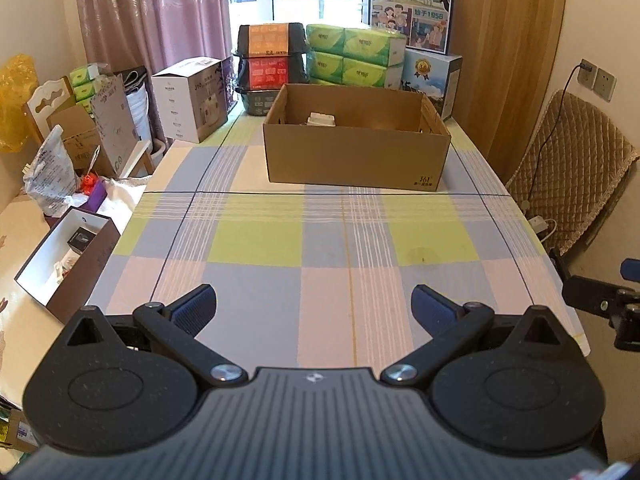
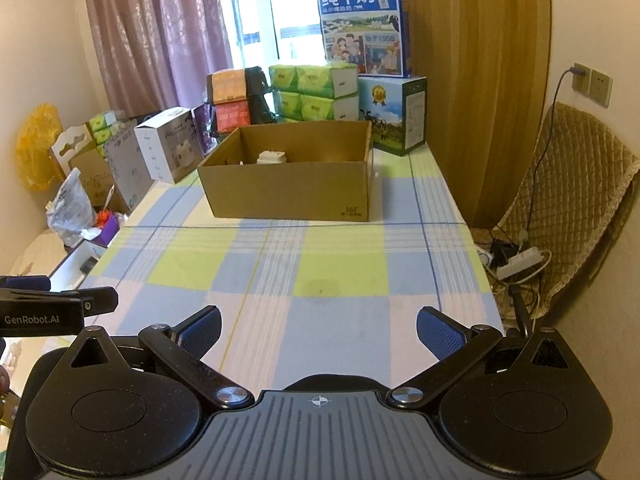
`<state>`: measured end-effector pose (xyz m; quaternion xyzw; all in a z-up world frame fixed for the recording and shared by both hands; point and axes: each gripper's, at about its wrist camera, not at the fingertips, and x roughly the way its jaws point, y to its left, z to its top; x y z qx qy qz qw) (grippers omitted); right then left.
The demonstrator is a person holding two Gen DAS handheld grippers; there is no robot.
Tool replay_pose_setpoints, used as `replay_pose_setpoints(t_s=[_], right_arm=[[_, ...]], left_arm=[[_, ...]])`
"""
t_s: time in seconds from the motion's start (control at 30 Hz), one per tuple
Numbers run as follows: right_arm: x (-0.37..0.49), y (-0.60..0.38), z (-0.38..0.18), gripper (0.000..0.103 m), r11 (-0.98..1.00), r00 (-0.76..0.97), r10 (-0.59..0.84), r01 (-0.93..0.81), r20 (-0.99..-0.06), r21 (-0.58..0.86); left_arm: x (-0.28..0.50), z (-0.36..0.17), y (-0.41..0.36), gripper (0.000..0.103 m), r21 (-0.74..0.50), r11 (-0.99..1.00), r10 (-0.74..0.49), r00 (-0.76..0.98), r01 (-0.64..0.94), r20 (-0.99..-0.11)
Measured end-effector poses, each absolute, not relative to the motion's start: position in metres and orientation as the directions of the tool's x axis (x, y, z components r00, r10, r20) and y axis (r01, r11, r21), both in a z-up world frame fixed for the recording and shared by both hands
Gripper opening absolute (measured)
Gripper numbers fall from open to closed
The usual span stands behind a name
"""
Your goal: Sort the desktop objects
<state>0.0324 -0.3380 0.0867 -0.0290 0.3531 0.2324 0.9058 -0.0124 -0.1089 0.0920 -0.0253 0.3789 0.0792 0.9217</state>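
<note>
Desktop objects are seen only inside the cardboard box [image 1: 356,156] at the bench [image 1: 256,240] far end; sorting appears finished. Left claw [image 1: 314,306] and right claw [image 2: 318,330] are held wide open, empty.

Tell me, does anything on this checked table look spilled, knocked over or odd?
Little stands out. The tablecloth carries a faint round stain on a green square near the middle. The cardboard box stands upright with a white item inside. Both hand-held grippers, left and right, are open and hold nothing.
</note>
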Motion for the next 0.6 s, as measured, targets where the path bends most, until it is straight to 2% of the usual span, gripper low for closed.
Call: replay_pose_setpoints(t_s=[0.37,0.6], right_arm=[[0.044,-0.333,0.074,0.101,0.898,0.634,0.375,-0.428,-0.676,0.097],[0.045,-0.329,0.068,0.101,0.896,0.624,0.376,-0.434,-0.685,0.096]], left_arm=[[-0.001,0.081,-0.107,0.102,0.010,0.989,0.108,0.681,-0.147,-0.725],[0.002,0.081,-0.106,0.102,0.005,0.990,0.105,0.700,-0.143,-0.706]])
